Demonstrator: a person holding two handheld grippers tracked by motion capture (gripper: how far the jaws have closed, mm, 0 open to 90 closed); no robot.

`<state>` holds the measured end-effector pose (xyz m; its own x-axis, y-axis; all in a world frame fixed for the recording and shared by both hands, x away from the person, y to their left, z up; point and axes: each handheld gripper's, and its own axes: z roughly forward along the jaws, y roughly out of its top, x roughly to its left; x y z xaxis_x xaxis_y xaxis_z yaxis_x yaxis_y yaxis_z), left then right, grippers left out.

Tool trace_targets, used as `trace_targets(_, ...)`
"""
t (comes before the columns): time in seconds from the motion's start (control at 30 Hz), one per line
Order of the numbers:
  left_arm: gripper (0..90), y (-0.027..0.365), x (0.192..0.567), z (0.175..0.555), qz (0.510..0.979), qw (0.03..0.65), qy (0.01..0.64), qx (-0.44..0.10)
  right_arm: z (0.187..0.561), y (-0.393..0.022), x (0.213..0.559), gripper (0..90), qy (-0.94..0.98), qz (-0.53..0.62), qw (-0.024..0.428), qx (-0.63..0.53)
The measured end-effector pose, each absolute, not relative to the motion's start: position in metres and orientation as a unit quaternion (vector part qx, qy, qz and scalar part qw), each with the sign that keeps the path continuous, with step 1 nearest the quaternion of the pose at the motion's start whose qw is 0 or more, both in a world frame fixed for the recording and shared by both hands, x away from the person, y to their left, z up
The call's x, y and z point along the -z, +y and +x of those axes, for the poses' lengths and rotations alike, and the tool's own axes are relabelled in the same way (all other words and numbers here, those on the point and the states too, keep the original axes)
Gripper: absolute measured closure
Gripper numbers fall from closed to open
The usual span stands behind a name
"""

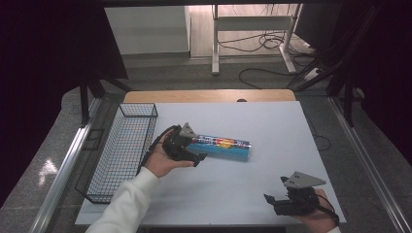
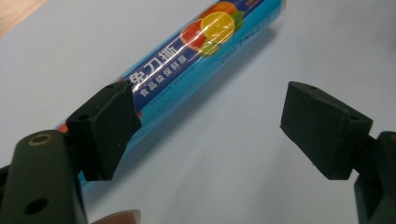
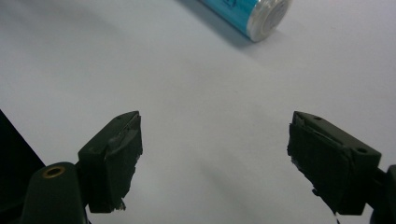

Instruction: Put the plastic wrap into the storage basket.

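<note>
Blue and glossy, the roll of cling film lies on its side near the middle of the white desk, its label printed with citrus slices. Its long axis runs left to right across the desk, tilting slightly nearer toward the right; the round end cap faces right and a little toward the near edge.

At the roll's left end sits the left tool, held in a hand with a white sleeve. Its jaws are spread wide: in the left gripper view one pad is close against the roll's side, possibly touching it, while the other stands well apart over bare desk. The roll is not clamped, so I judge the grasp as lined up but not made.

The right tool rests near the desk's near right corner, jaws apart and holding nothing, well away from the roll.

A black wire basket stands along the left edge, empty as far as can be seen. If the roll is meant for it, closing, lifting and carrying left all remain.
</note>
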<state>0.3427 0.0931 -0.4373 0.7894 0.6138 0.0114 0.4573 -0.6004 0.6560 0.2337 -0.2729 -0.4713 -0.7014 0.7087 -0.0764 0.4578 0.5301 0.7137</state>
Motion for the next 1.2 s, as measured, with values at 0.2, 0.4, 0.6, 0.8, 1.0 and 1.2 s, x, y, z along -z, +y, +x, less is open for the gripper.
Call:
trace_targets(0.2,18.0,0.088,0.446,0.359,0.89,0.328,0.298,-0.111,0.235,-0.273,0.474,18.3,0.861,0.339,0.179,-0.334)
trace_targets(0.4,17.1,0.08,0.446,0.376,0.901,0.319,0.273,-0.105,0.235,-0.273,0.474,18.2,0.86,0.34,0.176,-0.337)
trace_targets(0.6,17.4,0.074,0.45,0.389,0.912,0.304,0.259,-0.096,0.235,-0.273,0.473,18.3,0.86,0.34,0.177,-0.337)
trace_targets(0.8,18.0,0.071,0.461,0.403,0.92,0.289,0.253,-0.085,0.235,-0.274,0.473,18.2,0.86,0.339,0.176,-0.338)
trace_targets(1.0,18.6,0.067,0.464,0.412,0.927,0.281,0.235,-0.082,0.236,-0.275,0.474,18.2,0.861,0.34,0.175,-0.337)
trace_targets(1.2,19.2,0.062,0.468,0.421,0.934,0.27,0.221,-0.074,0.236,-0.274,0.474,18.2,0.861,0.339,0.173,-0.337)
